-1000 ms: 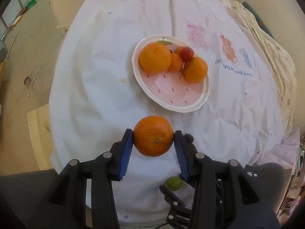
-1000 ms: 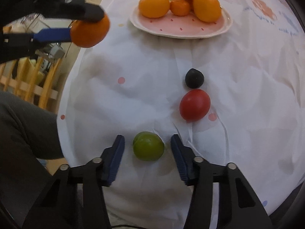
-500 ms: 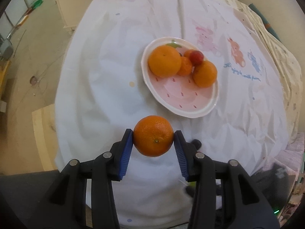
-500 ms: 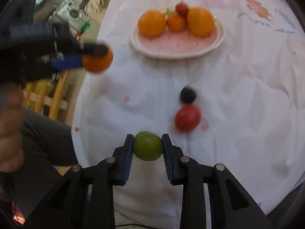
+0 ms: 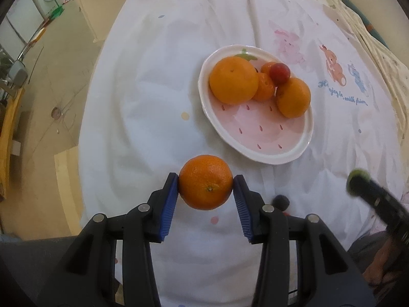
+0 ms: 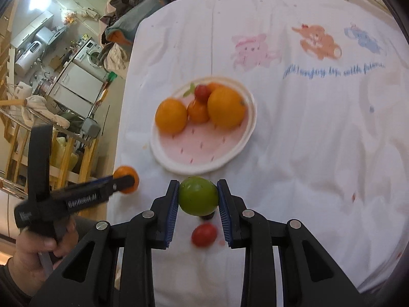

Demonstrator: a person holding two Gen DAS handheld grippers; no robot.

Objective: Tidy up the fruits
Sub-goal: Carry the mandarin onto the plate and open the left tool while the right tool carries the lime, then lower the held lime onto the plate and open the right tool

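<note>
My left gripper (image 5: 206, 189) is shut on an orange (image 5: 206, 188) and holds it above the white cloth, just short of the pink strawberry plate (image 5: 258, 138). The plate holds two big oranges (image 5: 233, 83), a small orange and a red fruit (image 5: 280, 73). My right gripper (image 6: 198, 196) is shut on a green fruit (image 6: 198, 195), lifted above the cloth near the plate's front rim (image 6: 199, 170). A red tomato (image 6: 204, 234) and a dark fruit (image 6: 207, 216), partly hidden, lie on the cloth under it. The left gripper with its orange (image 6: 126, 176) shows at the left of the right wrist view.
The white cloth with cartoon animal prints (image 6: 317, 39) covers the table. The table's left edge drops to the floor (image 5: 51, 107). Wooden furniture and clutter (image 6: 51, 133) stand left of the table. The right gripper shows at the right of the left wrist view (image 5: 375, 197).
My right gripper closed on the green fruit and lifted it toward the plate. My left gripper kept the orange and rose, with the plate shifting right in its view.
</note>
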